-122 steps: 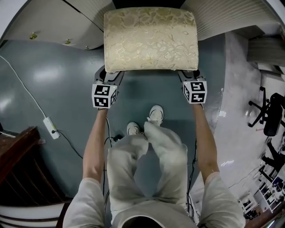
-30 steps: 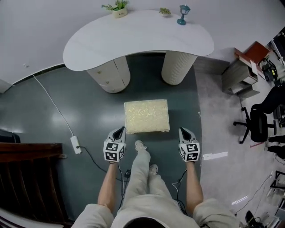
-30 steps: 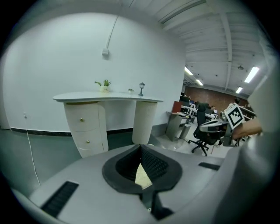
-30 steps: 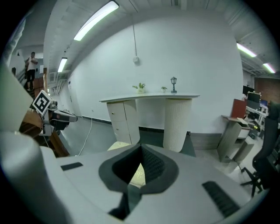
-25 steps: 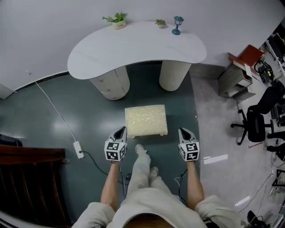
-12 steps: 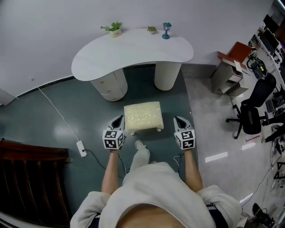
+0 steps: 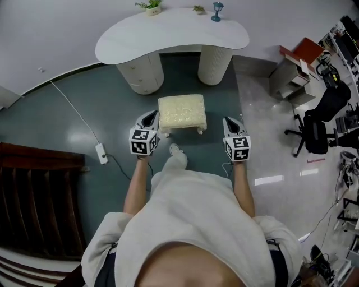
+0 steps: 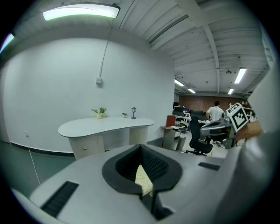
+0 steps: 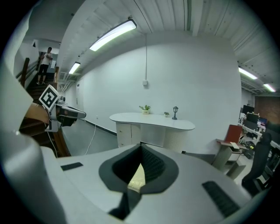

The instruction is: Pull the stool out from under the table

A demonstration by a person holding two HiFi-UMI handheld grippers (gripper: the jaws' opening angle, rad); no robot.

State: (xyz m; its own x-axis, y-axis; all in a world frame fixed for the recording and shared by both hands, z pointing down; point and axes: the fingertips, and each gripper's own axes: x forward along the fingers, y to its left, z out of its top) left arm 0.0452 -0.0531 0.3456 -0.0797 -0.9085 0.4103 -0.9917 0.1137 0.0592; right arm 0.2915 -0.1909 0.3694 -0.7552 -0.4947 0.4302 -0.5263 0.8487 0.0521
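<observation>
The stool (image 7: 182, 112), a low seat with a cream-gold patterned cushion, stands on the dark green floor in front of the white kidney-shaped table (image 7: 168, 33), clear of its two pedestals. My left gripper (image 7: 149, 119) hangs shut and empty beside the stool's left side, apart from it. My right gripper (image 7: 230, 120) hangs shut and empty a little off the stool's right side. In the left gripper view the jaws (image 8: 141, 148) meet, with a sliver of the cushion (image 8: 143, 180) showing below them. The right gripper view shows the same: shut jaws (image 9: 141, 146) over a sliver of cushion (image 9: 137, 178).
A white cable and power strip (image 7: 101, 153) lie on the floor at left. A dark wooden staircase (image 7: 33, 196) fills the lower left. At right stand a red-topped cabinet (image 7: 297, 73) and a black office chair (image 7: 314, 134). A plant (image 7: 150, 5) and a small lamp (image 7: 217, 10) sit on the table.
Earlier the grippers were at the stool's near corners under the table's edge. Now the stool stands clear of the table, both grippers are off it, and the view has drawn back.
</observation>
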